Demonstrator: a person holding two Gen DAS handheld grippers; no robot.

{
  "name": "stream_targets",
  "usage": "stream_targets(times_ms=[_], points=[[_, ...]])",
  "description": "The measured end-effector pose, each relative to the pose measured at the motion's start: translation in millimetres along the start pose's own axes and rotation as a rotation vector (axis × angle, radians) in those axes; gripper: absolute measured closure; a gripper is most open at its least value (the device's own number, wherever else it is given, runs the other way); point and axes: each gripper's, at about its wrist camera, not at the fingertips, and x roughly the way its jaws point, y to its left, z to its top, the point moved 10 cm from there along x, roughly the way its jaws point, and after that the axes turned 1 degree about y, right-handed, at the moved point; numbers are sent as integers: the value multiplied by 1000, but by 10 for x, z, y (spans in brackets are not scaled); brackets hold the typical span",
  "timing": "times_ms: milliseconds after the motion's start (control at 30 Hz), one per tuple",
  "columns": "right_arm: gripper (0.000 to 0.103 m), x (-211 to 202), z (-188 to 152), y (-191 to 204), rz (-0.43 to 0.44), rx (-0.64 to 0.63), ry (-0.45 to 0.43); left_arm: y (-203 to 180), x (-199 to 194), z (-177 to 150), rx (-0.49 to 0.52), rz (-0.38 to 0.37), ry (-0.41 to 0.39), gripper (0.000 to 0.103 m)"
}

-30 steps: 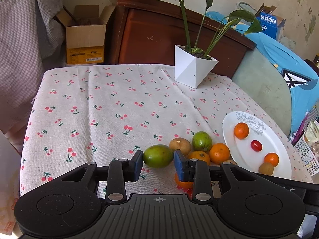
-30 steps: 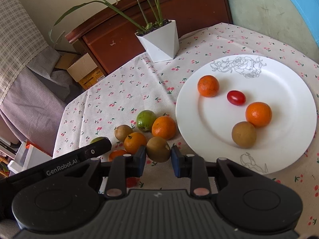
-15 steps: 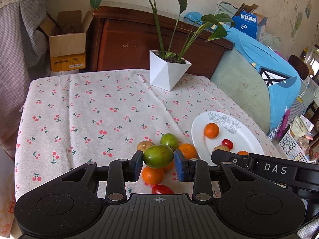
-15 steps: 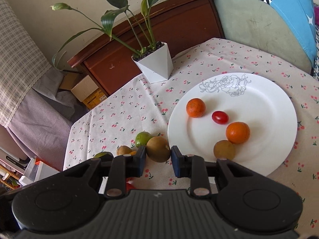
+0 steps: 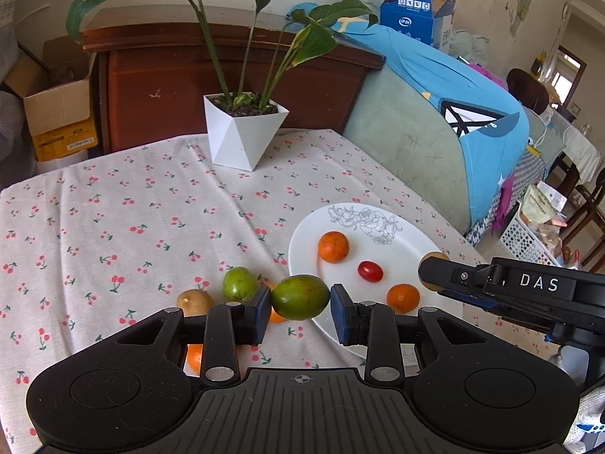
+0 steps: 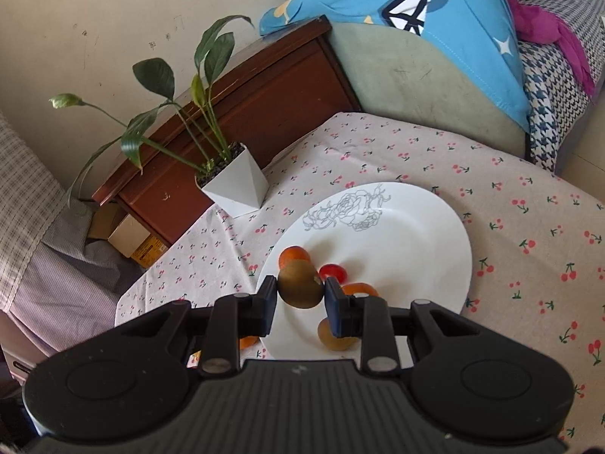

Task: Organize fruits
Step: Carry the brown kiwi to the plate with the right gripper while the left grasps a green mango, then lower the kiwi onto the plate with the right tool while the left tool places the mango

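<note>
My left gripper [image 5: 300, 306] is shut on an oval green fruit [image 5: 300, 297], held above the cloth at the near left edge of the white plate [image 5: 401, 242]. My right gripper [image 6: 300, 295] is shut on a brown kiwi [image 6: 300, 288] and hangs over the plate [image 6: 416, 234]; in the left wrist view it reaches in from the right. On the plate lie two oranges [image 5: 333, 246] [image 5: 403, 297], a red tomato [image 5: 370, 271] and another brown fruit [image 6: 334, 338]. On the cloth stay a green fruit [image 5: 239, 283], a brown fruit [image 5: 193, 301] and an orange [image 5: 194, 357].
A white angular pot with a leafy plant [image 5: 244, 132] stands at the table's back. Behind it is a dark wooden cabinet [image 5: 227, 75]; a chair draped in blue cloth [image 5: 453, 106] sits at the right. The cherry-print cloth [image 5: 94, 227] covers the table.
Both grippers rose and swung right toward the plate, each carrying its fruit. The right one, with the kiwi, now hangs over the plate's near part.
</note>
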Motion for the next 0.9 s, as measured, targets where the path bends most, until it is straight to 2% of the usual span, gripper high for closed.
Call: stream_targets(times_ms=[267,500,733,833,900], points=[[75,14,54,-302,-84,81,-12,-258,255,-68,14,-39,26,72],[75,85,-43,-443,-144,115,25,-334,406,-81,17,-36,32,72],[73,78,-53,-488,-161,132,21,-415,457,-76,33,-52,27,71],[73,67,-41,-480,-158,133,17,-461,419,-45,67,-46,14,69],[72,68,-44,-469,-152,137,19,-477,382,-24,77,-46,7,59]])
